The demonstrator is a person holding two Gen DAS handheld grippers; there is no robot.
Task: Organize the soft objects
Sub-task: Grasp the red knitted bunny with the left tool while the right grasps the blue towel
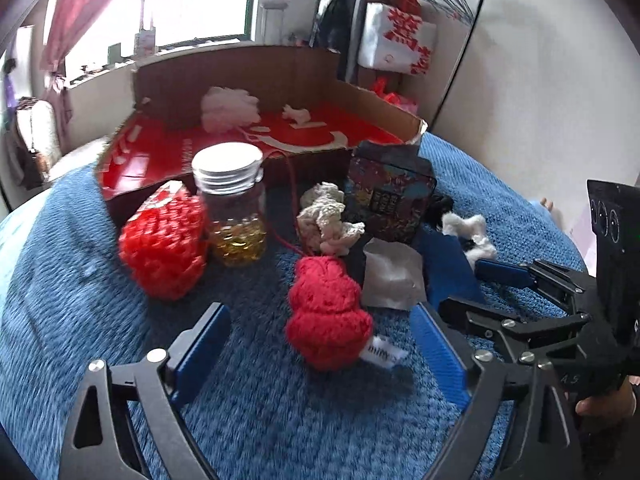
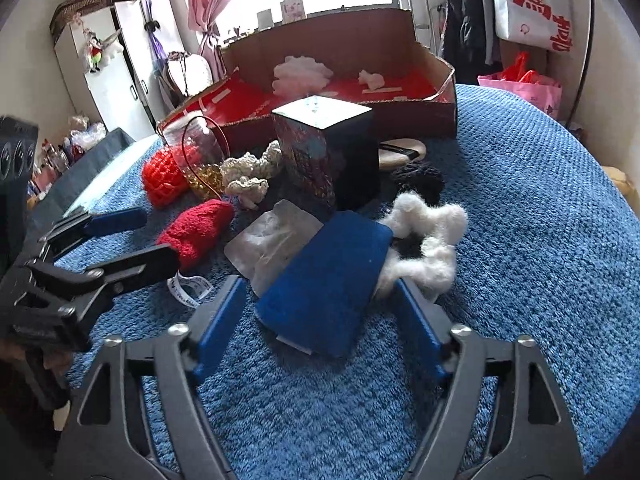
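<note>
A red knitted toy (image 1: pixel 328 312) with a white label lies on the blue bedspread between the fingers of my left gripper (image 1: pixel 320 320), which is open and not touching it. A folded blue cloth (image 2: pixel 328 280) lies between the fingers of my right gripper (image 2: pixel 320 292), also open, with gaps on both sides. A white fluffy scrunchie (image 2: pixel 428 240) rests against the cloth's far right edge. A red knitted ball (image 1: pixel 164 240) and cream crochet pieces (image 1: pixel 328 220) lie further back. The cardboard box (image 1: pixel 280 68) holds a white fluffy puff (image 1: pixel 228 110) and a small white item (image 1: pixel 296 114).
A glass jar (image 1: pixel 236 208) with a silver lid, a patterned box (image 1: pixel 388 196) and a clear packet (image 1: pixel 390 280) stand among the soft things. A black knitted piece (image 2: pixel 418 178) lies behind the scrunchie. The two grippers are close side by side.
</note>
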